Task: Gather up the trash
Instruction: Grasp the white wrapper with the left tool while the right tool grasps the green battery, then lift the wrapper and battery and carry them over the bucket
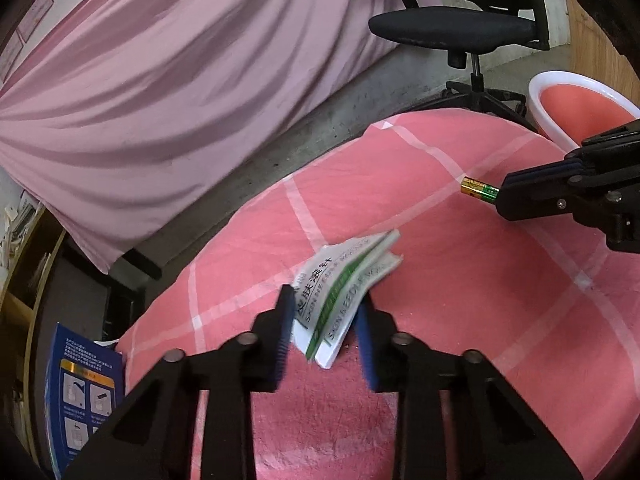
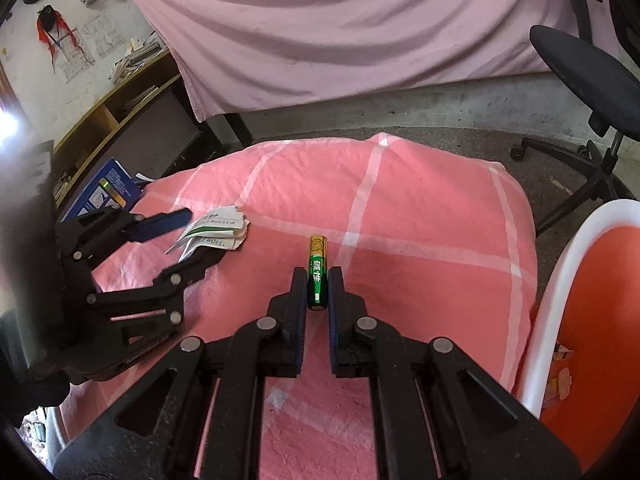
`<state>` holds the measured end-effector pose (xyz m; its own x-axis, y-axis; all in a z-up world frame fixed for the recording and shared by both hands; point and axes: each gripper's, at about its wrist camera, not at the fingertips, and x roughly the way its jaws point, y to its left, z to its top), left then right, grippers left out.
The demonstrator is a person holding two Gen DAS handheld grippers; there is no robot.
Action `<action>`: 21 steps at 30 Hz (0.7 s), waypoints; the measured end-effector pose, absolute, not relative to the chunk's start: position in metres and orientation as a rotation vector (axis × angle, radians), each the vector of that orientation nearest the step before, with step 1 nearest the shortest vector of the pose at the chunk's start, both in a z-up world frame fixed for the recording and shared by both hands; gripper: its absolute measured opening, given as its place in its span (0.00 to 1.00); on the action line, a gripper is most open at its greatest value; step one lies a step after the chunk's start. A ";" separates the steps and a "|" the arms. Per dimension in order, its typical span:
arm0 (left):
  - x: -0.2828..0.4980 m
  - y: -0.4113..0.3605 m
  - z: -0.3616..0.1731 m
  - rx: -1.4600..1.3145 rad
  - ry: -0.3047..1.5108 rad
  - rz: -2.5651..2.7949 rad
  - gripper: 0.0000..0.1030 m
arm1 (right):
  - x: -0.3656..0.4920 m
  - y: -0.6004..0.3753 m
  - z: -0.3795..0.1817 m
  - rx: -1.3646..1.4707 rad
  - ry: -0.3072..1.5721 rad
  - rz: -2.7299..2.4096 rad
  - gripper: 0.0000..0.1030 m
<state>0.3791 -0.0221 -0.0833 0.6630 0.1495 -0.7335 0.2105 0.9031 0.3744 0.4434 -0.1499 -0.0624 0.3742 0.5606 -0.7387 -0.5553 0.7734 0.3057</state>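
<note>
2 grips set: right gripper [image 2: 318, 280] fingers clamp battery [image 2: 317, 270], left gripper [image 1: 326, 320] fingers pinch torn wrapper [image 1: 344, 284], both just above pink cloth [image 2: 420, 208]; bin [image 2: 560, 280] near right for drop.

We couldn't read the blurred print on the wrapper [image 1: 344, 292]. The right gripper [image 1: 505, 196] hid the battery's [image 1: 478, 190] rear end. Frame edges cut off the bin [image 2: 560, 300], blue box [image 1: 86, 400] and office chair [image 2: 580, 80].
</note>
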 end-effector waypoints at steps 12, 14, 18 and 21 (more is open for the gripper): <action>0.358 -0.012 -0.049 0.109 0.779 -0.049 0.09 | 0.433 -0.152 -0.054 -0.014 0.873 0.710 0.28; 0.350 -0.009 -0.038 0.044 0.727 -0.056 0.09 | 0.428 -0.157 -0.047 -0.008 0.826 0.706 0.28; 0.328 -0.014 -0.020 -0.053 0.591 -0.056 0.09 | 0.411 -0.165 -0.030 0.000 0.691 0.709 0.28; 0.321 -0.019 -0.008 -0.105 0.535 -0.057 0.09 | 0.398 -0.171 -0.019 0.008 0.593 0.698 0.28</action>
